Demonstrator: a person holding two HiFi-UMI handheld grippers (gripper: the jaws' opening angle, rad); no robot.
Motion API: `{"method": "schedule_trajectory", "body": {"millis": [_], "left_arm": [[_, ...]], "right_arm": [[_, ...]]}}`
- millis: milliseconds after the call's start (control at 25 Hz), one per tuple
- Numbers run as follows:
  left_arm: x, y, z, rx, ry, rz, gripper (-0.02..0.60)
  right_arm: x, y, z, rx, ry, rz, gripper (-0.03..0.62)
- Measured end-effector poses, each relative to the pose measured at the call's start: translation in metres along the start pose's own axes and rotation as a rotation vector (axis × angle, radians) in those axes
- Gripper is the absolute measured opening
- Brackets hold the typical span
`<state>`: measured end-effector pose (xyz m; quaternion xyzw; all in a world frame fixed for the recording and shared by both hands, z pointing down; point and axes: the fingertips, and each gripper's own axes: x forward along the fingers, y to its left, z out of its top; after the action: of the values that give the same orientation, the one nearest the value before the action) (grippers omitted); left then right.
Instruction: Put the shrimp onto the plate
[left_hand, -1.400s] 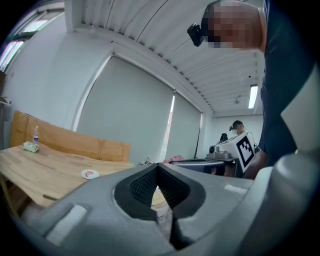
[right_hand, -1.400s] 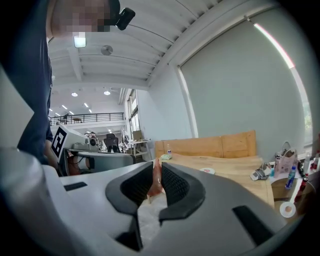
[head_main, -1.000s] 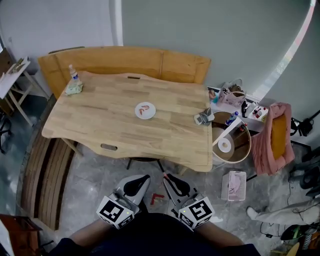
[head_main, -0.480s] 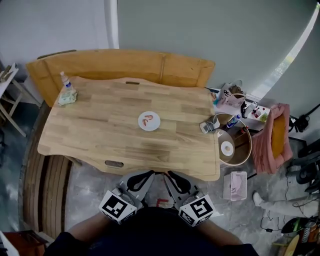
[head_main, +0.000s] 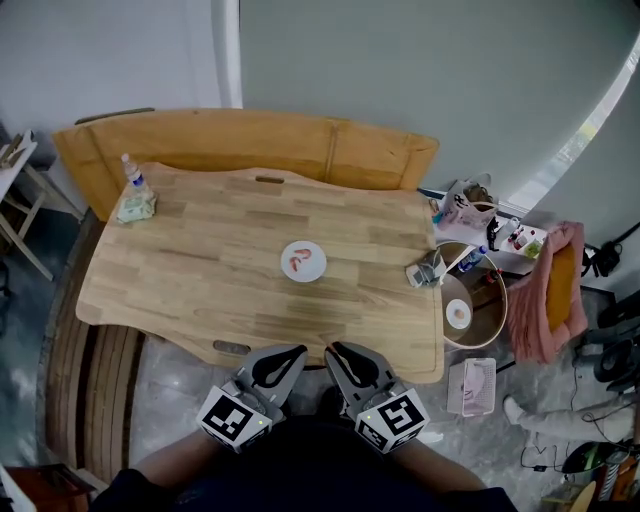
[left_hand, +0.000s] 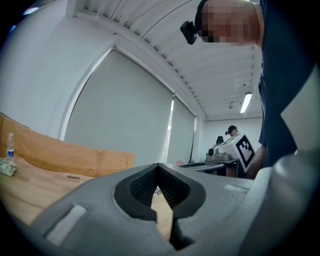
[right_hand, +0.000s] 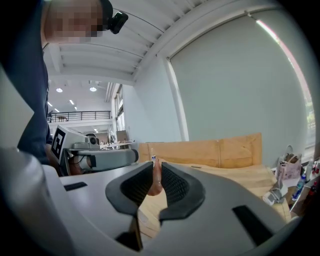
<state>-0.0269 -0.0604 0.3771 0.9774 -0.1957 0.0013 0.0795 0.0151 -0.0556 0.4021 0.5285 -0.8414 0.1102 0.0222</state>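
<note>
Two grippers are seen low in the head view: the left gripper and right gripper are held side by side at the near edge of the table, well apart from the plate at mid-table, on which pink shrimp pieces lie. In the left gripper view, the jaws are pressed together at the tips, with nothing between them. In the right gripper view, a shrimp is pinched between the pads.
</note>
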Motion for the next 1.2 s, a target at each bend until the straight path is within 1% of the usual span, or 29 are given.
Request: {"method": "schedule_trajectory", "body": {"millis": [120,280,400,600,720,880,1000,1200], "left_arm": [[0.007,0.008,0.003,0.009,0.003,0.026,0.003],[0.019,0.02,0.002,-0.001,0.003,0.068,0.005],[0.03,0.024,0.009,0.015,-0.015,0.075,0.003],[0.039,0.037,0.004,-0.012,-0.002,0.143,0.003],[0.044,0.044,0.001,-0.034,0.01,0.175,0.003],[0.049,0.057,0.006,-0.025,0.006,0.199,0.003],[0.052,0.068,-0.005,-0.056,0.026,0.242,0.003],[0.059,0.08,-0.007,-0.055,0.015,0.276,0.003]], "right_arm": [[0.01,-0.012,0.002,-0.007,0.013,0.028,0.06],[0.025,-0.036,0.001,0.0,0.031,0.051,0.06],[0.036,-0.055,-0.001,0.005,0.041,0.063,0.06],[0.057,-0.084,-0.006,0.019,0.062,0.095,0.06],[0.072,-0.101,-0.014,0.038,0.088,0.1,0.06],[0.101,-0.124,-0.033,0.041,0.138,0.101,0.06],[0.123,-0.145,-0.056,0.01,0.188,0.09,0.06],[0.153,-0.176,-0.094,-0.049,0.264,0.08,0.06]]}}
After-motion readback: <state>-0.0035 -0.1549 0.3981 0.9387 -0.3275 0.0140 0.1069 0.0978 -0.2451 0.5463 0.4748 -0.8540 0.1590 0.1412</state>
